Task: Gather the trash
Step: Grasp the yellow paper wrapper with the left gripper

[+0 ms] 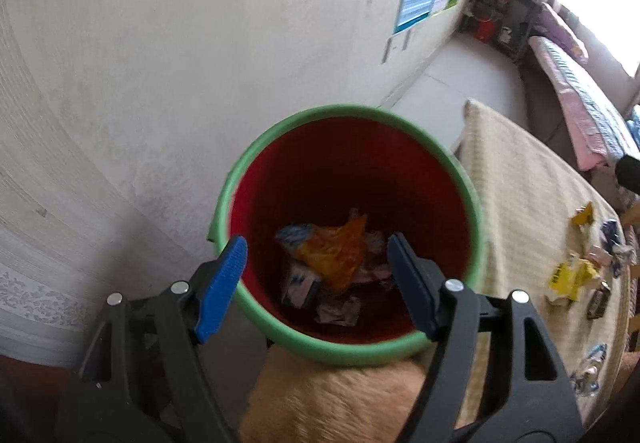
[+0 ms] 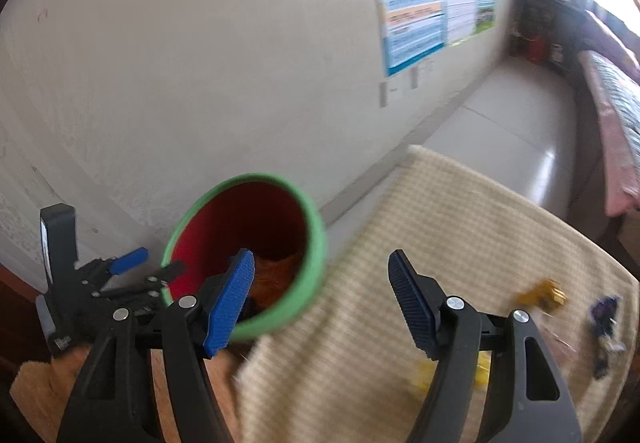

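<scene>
Beside table, green-rimmed red bin [image 1: 280, 131] holds wrappers [image 1: 332, 255].

Setting: lived-in home room. Evidence: patterned white wallpaper [image 1: 160, 83], poster [image 2: 416, 11] taped to wall at upper centre, pale tiled floor [image 1: 460, 83], bed with pink patterned bedding [image 1: 576, 95] at right edge under bright window, cluttered dark shelf unit [image 1: 500, 19] in far corner, counter under checked cloth [image 2: 460, 223].
</scene>
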{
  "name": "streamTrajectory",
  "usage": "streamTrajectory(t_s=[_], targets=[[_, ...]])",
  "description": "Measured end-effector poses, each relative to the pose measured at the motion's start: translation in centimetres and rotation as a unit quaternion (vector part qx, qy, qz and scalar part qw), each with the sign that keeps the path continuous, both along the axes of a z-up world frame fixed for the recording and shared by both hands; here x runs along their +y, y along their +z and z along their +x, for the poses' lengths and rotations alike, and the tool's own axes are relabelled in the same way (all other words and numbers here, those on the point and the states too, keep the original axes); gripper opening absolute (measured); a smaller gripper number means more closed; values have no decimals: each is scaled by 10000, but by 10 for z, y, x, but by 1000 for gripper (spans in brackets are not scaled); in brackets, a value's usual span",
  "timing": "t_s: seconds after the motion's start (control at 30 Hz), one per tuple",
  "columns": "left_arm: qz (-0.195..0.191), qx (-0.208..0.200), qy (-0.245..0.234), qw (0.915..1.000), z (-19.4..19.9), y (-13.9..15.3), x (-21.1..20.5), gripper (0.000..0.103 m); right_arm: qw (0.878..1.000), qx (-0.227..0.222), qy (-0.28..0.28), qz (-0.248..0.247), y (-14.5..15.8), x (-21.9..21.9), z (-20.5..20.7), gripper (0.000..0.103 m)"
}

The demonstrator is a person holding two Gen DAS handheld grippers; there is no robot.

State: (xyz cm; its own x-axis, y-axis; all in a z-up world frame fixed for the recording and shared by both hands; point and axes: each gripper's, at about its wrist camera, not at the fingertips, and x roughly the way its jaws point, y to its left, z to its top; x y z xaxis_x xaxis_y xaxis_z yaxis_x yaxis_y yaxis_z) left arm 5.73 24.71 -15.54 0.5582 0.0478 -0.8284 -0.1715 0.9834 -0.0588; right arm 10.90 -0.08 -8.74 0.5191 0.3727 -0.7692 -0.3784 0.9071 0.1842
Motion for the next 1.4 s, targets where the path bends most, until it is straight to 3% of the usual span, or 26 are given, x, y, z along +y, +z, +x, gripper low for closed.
streamTrajectory(t_s=[0.17, 0.33, 0.5, 0.67, 0.77, 0.87, 0.9, 0.93, 1.03, 1.3, 1.4], targets=[[-115, -94, -499, 9986, -5, 14, -44, 70, 9974, -16, -700, -185, 5, -86, -26, 68], [-257, 22, -1330, 9908, -6, 15, -112, 70, 9831, 241, -1765, -420, -18, -180, -60, 68], [-321, 169, -2315, 9722, 1, 8, -202, 70, 9551, 756, -2865, 61, -61, -258, -86, 68], [74, 279, -3149, 9487, 13, -9, -279, 70, 9495, 834, -2997, 415, -76, -279, -86, 68], [330, 586, -3247, 9434, 25, -30, -298, 70, 9518, 965, -2838, 653, -84, -275, -82, 68], [336, 1015, -3082, 9453, 39, -55, -303, 68, 9561, 1048, -2663, 627, -90, -262, -78, 68], [251, 1153, -3026, 9458, 43, -62, -302, 62, 9575, 1082, -2601, 626, -92, -258, -77, 68], [208, 1260, -3000, 9454, 46, -66, -302, 49, 9585, 1122, -2550, 615, -94, -255, -76, 68], [283, 1328, -2974, 9451, 46, -70, -300, 43, 9584, 1194, -2512, 639, -100, -253, -74, 68], [25, 1401, -2560, 9565, 13, -60, -265, 46, 9594, 1385, -2399, 526, -113, -243, -72, 68], [-33, 1337, -2507, 9588, 1, -58, -258, 58, 9603, 1494, -2320, 399, -124, -234, -69, 68]])
